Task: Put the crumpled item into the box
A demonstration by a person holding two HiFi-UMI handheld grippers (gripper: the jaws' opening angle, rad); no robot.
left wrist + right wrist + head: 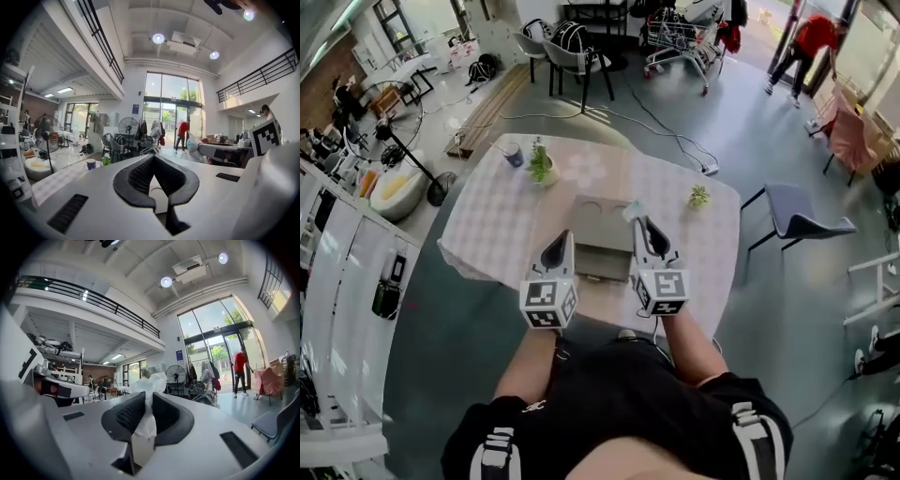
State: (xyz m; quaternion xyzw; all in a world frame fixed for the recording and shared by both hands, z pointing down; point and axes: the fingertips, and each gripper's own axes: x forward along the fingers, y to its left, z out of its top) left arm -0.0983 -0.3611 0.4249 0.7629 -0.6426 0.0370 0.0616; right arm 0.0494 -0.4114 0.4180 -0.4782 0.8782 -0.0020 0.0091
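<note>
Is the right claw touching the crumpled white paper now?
Touching. The right gripper view shows the right claw clamped on the crumpled white paper, pads pressing both sides.

White left gripper [565, 236], right gripper [636, 219]; black ribbed fingers [136, 177]; marker cubes [547, 306]; black shirt [619, 394].

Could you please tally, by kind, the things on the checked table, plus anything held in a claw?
Potted plants: 2
Cup: 1
Box: 1
Crumpled item, pinched in the right claw: 1
Total: 5
</note>
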